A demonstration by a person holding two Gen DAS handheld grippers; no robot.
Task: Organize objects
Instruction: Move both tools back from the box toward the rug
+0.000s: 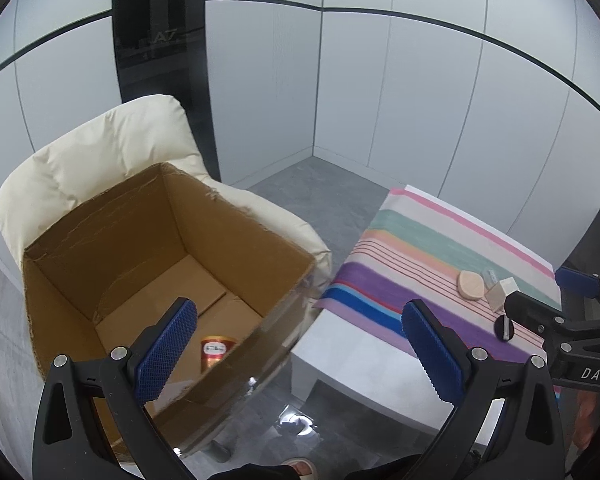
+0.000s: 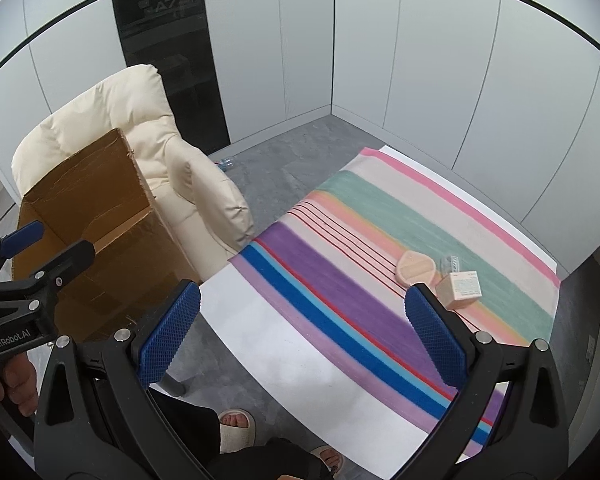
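Left wrist view: the left gripper point(image 1: 300, 344), fingers apart and empty, hangs over one cardboard box point(image 1: 148, 264) at lower left (one red can point(image 1: 217, 352) inside).

Right wrist view: the right gripper point(image 2: 302, 330), fingers apart, hangs above the striped counter point(image 2: 340, 292); three items at right: one round puff point(image 2: 415, 268), one small carton point(image 2: 462, 286), one clear piece point(image 2: 449, 263).

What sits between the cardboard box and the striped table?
The cream armchair's armrest and bare grey floor separate the cardboard box from the striped table, clearest in the right wrist view.
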